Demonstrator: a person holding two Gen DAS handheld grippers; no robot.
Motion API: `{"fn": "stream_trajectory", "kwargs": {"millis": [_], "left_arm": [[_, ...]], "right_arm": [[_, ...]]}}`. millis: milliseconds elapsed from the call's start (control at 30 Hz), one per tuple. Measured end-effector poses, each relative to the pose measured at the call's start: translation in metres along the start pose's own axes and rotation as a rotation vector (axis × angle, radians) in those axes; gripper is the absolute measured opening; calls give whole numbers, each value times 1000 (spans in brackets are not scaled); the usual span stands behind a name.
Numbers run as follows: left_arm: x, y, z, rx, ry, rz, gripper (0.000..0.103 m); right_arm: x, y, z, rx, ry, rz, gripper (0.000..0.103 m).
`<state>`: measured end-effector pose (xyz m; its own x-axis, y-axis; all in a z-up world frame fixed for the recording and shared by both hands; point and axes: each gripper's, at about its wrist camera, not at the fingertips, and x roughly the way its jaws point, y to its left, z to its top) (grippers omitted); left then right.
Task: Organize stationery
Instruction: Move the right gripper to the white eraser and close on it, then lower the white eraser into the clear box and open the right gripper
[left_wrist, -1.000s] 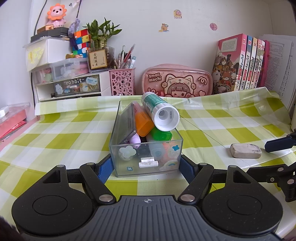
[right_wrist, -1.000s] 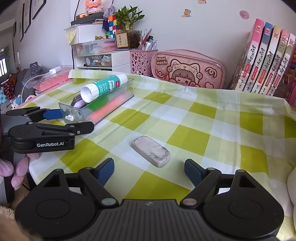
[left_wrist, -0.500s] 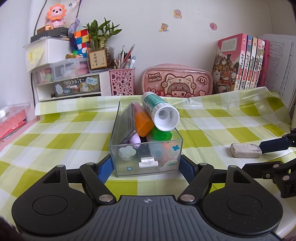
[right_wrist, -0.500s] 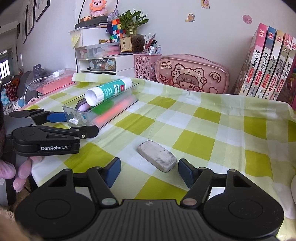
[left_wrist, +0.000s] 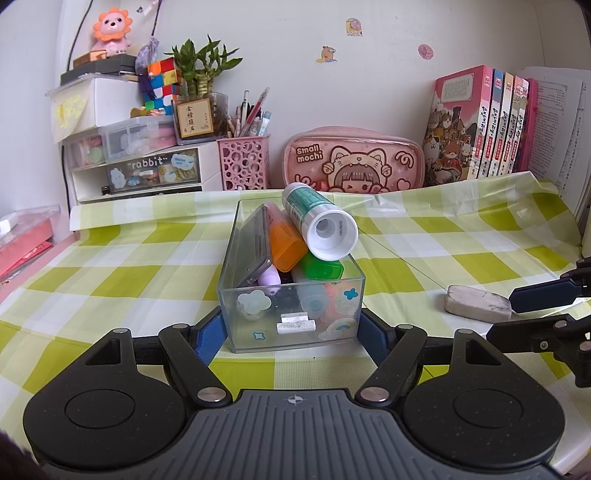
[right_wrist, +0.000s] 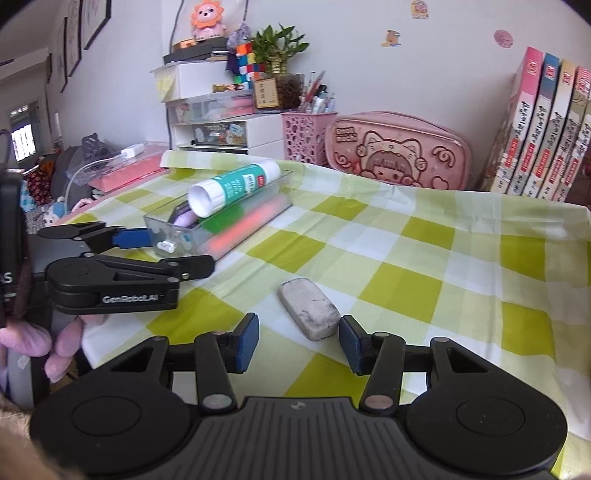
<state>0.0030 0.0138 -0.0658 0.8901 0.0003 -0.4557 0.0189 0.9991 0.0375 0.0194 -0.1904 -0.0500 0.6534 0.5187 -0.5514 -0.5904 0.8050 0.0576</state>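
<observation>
Stationery is gathered in a clear box (left_wrist: 291, 295) at the centre of the left wrist view, standing on the checked cloth of the counter (left_wrist: 110, 273). The box is clamped at its near end by the left hand-held gripper (left_wrist: 291, 332), whose blue pads are pressed against its two side walls. Inside it, an orange marker (left_wrist: 286, 245), a green marker (left_wrist: 319, 267) and a glue stick (left_wrist: 319, 225) are piled, the glue stick lying on top and slanting above the rim.

One item is left outside: a grey eraser (right_wrist: 309, 313), seen in the lower middle of the right wrist view and at the right edge of the left wrist view (left_wrist: 476, 302). It lies flat on the cloth, well apart from the box, directly ahead of the right hand-held gripper (right_wrist: 298, 341) and between its two blue pads. The long axis of the eraser runs from upper left to lower right in the right wrist frame, so it is set at a slant to the closing line rather than square across it. The jaws of this gripper are closing; a gap is visible on each side, and the eraser is not yet pinched.

The right hand is judged much the nearer to the eraser, the left being occupied with the box. With the slant, the pads are likely to meet the eraser's near end and corners first, so a slight twist of the eraser under the grip is to be expected.
</observation>
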Motion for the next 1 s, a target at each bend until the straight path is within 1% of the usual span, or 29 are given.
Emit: {"fn": "stream_trajectory", "kwargs": {"millis": [67,200,400,500,533,567,600,767,1000], "left_arm": [[0,0,0,0,0,0,73],[0,0,0,0,0,0,73],[0,0,0,1,0,1,73],[0,0,0,1,0,0,73],[0,0,0,1,0,0,73],[0,0,0,0,0,0,73],[0,0,0,0,0,0,73],[0,0,0,1,0,1,73],[0,0,0,1,0,1,73]], "right_arm": [[-1,0,1,2,-9,-10,52],[5,-4,2,19,2,-43,52],[13,1,3,-4,1,-56,51],[14,6,4,-16,2,-60,43],[14,7,5,-20,2,-57,37],[13,8,5,-21,1,-54,30],[13,8,6,-19,0,-49,28],[7,11,11,-7,-29,-41,28],[-6,15,35,33,-99,25,28]]}}
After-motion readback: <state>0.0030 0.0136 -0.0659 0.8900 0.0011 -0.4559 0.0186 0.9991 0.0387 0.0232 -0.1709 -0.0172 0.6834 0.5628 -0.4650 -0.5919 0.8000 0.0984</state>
